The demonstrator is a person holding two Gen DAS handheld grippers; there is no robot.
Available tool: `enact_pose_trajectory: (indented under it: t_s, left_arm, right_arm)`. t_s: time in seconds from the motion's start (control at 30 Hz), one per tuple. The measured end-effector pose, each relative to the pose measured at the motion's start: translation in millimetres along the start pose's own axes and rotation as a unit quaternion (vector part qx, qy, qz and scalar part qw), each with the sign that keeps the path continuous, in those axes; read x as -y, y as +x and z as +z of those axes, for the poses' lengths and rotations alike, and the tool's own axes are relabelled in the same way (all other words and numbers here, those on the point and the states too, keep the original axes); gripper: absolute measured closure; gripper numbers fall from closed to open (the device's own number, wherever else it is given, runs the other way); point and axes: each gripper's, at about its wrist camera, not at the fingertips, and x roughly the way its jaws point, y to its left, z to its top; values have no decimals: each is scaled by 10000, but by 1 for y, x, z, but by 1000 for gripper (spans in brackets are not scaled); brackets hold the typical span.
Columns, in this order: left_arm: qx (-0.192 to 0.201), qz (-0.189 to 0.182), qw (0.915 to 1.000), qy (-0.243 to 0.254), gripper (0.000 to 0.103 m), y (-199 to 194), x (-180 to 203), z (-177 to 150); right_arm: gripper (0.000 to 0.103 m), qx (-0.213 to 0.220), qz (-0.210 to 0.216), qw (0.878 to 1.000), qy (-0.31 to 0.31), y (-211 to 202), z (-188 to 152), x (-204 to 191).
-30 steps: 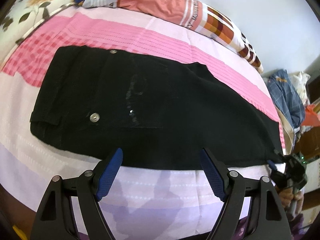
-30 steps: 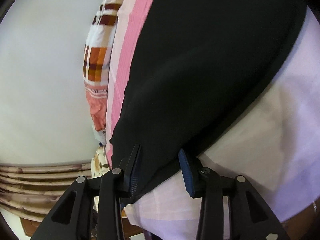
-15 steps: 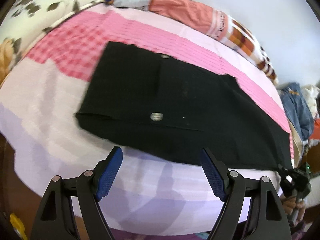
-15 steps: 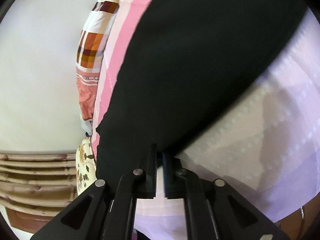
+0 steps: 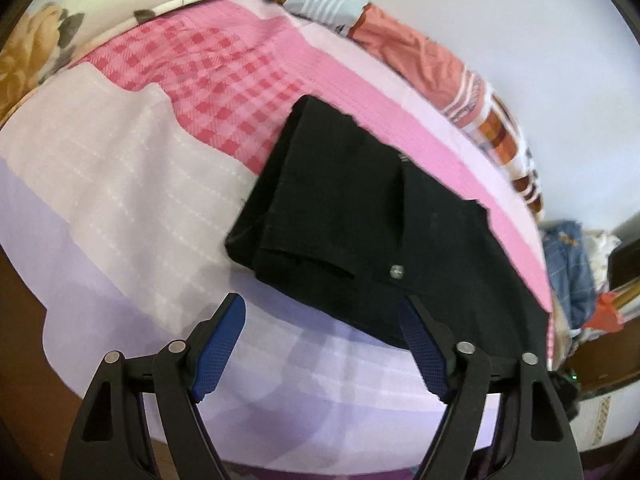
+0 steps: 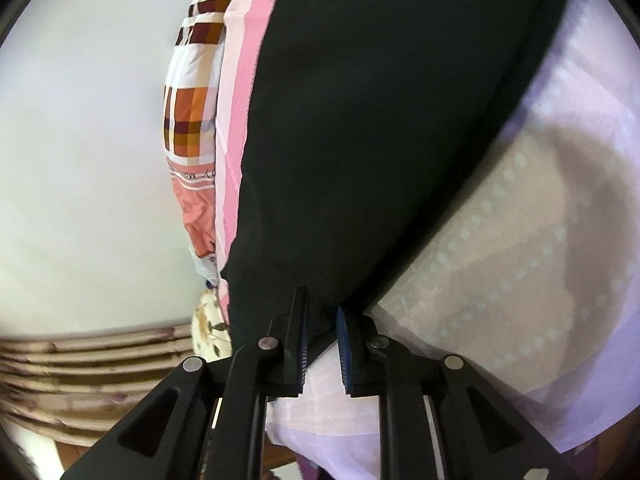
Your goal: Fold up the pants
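Observation:
Black pants [image 5: 360,216] lie flat across a bed, waist end to the left, with a metal button [image 5: 397,271] showing. My left gripper [image 5: 322,302] hovers over the near edge of the pants by the waist corner. Its jaws are closing, still wide apart, with nothing between the blue pads [image 5: 218,354]. In the right wrist view the pants [image 6: 380,120] stretch away from my right gripper [image 6: 320,304], which is shut on the black cloth at the leg's end.
The bed sheet [image 5: 120,200] is pink, white and lilac. A folded orange plaid blanket [image 5: 420,56] lies along the far edge by the wall. A floral pillow [image 5: 48,32] is at the far left. Piled clothes [image 5: 572,264] sit off the bed's right end.
My left gripper has travelled along the pants toward the waist end, so the waist corner now sits just ahead. My right gripper has gone from open to shut on the leg's end.

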Motion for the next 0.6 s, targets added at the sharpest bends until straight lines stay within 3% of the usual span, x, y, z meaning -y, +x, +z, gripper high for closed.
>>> enact_pose_trajectory:
  t_s: [0.13, 0.2, 0.3, 0.43, 0.6]
  left_arm:
    - [-237, -265, 9991, -228, 42, 16, -8, 8]
    - [-295, -274, 9990, -199, 67, 21, -6, 10]
    - [-115, -34, 9999, 61, 79, 20, 6, 13]
    - [208, 337, 9991, 143, 81, 11, 11, 18]
    - [7, 528, 9984, 200, 81, 17, 8, 13]
  right_arm:
    - [90, 19, -61, 9999, -96, 1, -2, -2]
    - [90, 21, -56, 9999, -90, 1, -2, -2]
    - [90, 22, -65, 9999, -101, 1, -2, -2]
    - [90, 20, -136, 9997, -204, 0, -4, -4]
    - [98, 29, -254, 9995, -187, 1, -4, -3]
